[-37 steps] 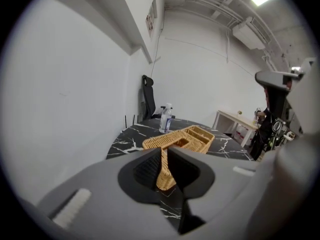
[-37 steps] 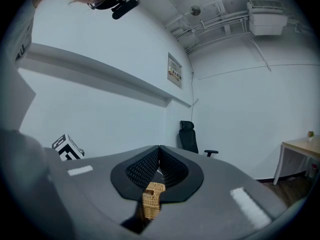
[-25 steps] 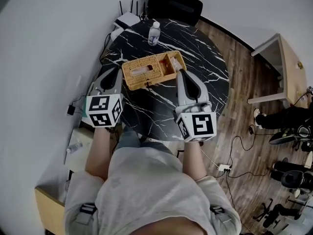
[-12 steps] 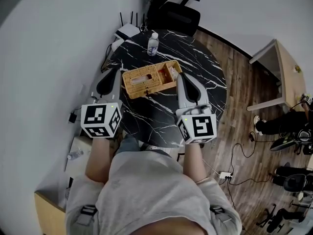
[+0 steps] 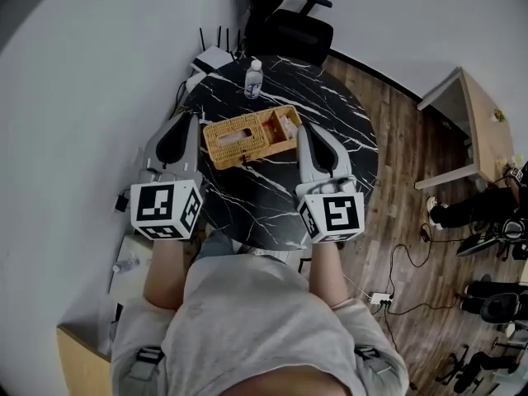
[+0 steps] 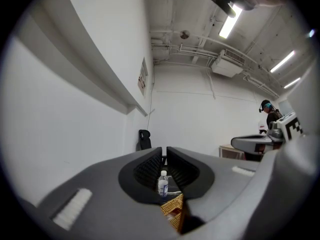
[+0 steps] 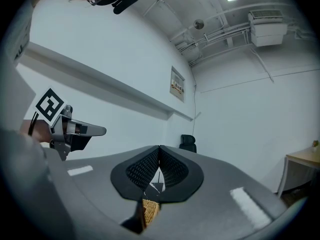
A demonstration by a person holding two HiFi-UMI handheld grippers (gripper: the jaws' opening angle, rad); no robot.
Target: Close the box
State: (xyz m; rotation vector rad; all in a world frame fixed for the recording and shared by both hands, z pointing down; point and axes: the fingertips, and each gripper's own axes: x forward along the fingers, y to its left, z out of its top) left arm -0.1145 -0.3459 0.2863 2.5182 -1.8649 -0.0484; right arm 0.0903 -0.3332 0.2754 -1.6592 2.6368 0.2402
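A wicker box [image 5: 250,135] lies on the round black marble table [image 5: 330,106]. Its left half shows a woven panel with a pale slot, and its right half is an uncovered compartment with items inside. My left gripper [image 5: 186,115] hovers off the box's left end; in the left gripper view its jaws [image 6: 164,151] stand a narrow slit apart with nothing between them. My right gripper [image 5: 305,129] hangs by the box's right end, tips pressed together [image 7: 159,149] and empty. A corner of the box [image 6: 173,209] [image 7: 149,210] shows below each pair of jaws.
A water bottle [image 5: 253,79] [image 6: 163,184] stands at the table's far edge. A black office chair [image 5: 293,27] and a white router [image 5: 213,54] sit behind the table. A wall runs along the left. A wooden desk [image 5: 478,114] stands at the right, with cables on the floor.
My left gripper has risen, and its marker cube has slid down and left in the head view. The table looks smaller and farther. The right gripper has hardly moved.
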